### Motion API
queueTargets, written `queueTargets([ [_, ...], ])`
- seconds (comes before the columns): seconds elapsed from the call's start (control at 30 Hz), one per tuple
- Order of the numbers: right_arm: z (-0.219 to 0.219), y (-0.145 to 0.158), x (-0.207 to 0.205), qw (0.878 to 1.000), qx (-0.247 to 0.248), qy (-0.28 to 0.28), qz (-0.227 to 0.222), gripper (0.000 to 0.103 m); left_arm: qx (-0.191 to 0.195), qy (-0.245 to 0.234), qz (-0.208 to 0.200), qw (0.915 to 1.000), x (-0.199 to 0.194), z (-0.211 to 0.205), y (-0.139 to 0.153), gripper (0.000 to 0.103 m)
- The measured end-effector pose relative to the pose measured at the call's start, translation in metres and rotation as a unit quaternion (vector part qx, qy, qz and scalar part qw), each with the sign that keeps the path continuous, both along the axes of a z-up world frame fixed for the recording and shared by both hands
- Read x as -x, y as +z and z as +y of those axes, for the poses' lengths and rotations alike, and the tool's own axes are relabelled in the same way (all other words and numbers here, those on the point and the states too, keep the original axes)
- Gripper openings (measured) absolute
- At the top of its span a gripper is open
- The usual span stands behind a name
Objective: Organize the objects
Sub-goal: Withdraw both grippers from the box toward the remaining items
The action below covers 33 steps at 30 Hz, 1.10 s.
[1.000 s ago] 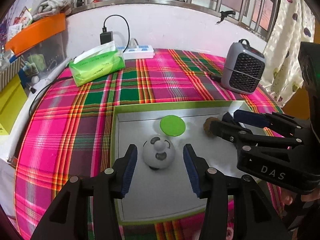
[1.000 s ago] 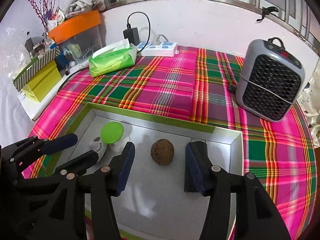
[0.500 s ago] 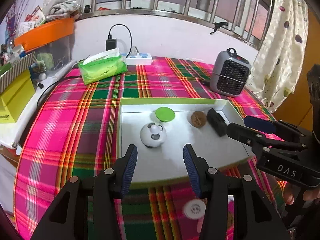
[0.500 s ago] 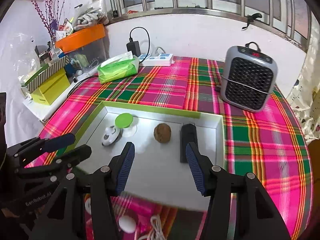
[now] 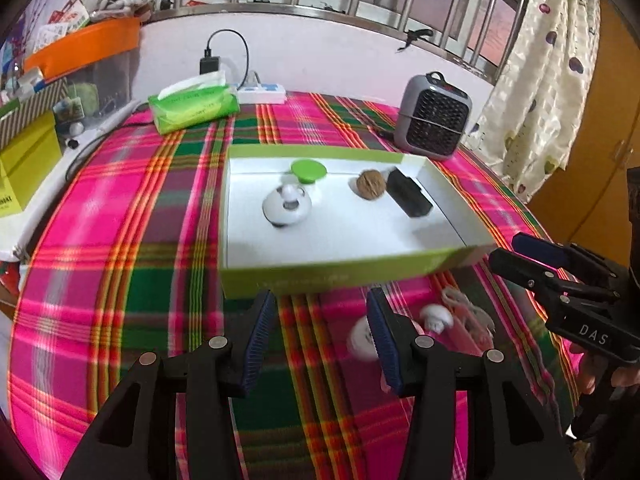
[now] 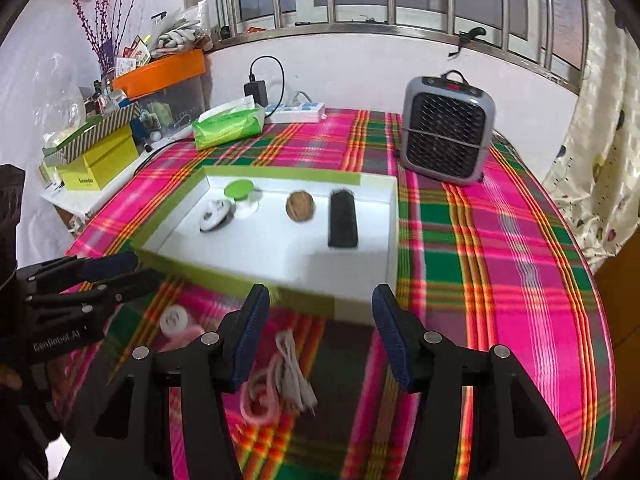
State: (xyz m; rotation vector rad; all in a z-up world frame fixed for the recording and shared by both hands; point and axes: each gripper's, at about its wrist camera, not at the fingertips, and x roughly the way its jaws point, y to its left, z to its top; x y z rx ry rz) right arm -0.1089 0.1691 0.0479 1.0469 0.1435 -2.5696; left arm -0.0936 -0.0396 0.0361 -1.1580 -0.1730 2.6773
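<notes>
A green-walled white box (image 5: 336, 276) (image 6: 240, 278) sits mid-table holding a round white gadget (image 5: 287, 208) (image 6: 216, 216), a green-topped piece (image 5: 308, 171) (image 6: 239, 191), a walnut (image 5: 370, 185) (image 6: 300, 206) and a black block (image 5: 409, 197) (image 6: 343, 218). In front of the box lie a white round plug (image 5: 360, 338) (image 6: 174, 319), a small white piece (image 5: 437, 317) and pink and white cables (image 6: 276, 380) (image 5: 468, 320). My left gripper (image 5: 320, 340) and right gripper (image 6: 318, 332) both stand open over the cloth, nothing between their fingers.
A grey heater (image 5: 434, 120) (image 6: 448, 136) stands at the back right. A green tissue pack (image 5: 192, 106) (image 6: 228, 124), power strip (image 6: 298, 112) and charger sit near the wall. Yellow boxes (image 6: 100, 160) and an orange bin (image 6: 160, 70) crowd the left side; a curtain (image 5: 540, 80) hangs right.
Both grippers have pulled back from over the box toward the table's near edge, staying open. The plug and cables in front of the box have come into view.
</notes>
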Motion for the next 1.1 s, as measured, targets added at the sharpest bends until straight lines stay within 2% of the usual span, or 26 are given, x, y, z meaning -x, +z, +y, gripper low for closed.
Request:
queueTargets([
  [0.17,0.012,-0.004,-0.01,1.0,0.013,-0.011,-0.006,0.055,-0.013,-0.029,-0.009,0.9994,-0.005,0.003,-0.006,0.047],
  [0.47,0.02,-0.01,-0.02,1.0,0.019,-0.019,-0.013,0.055,0.001,-0.05,-0.022,0.9985,-0.003,0.016,-0.016,0.047],
  [1.0,0.022,-0.013,-0.018,0.999,0.021,-0.026,-0.022,0.055,0.023,-0.049,-0.022,0.9983,0.006,0.019,-0.018,0.047],
  [1.1,0.022,-0.013,-0.017,0.999,0.021,-0.027,-0.022,0.055,0.041,-0.04,-0.026,0.998,0.005,0.015,-0.02,0.047],
])
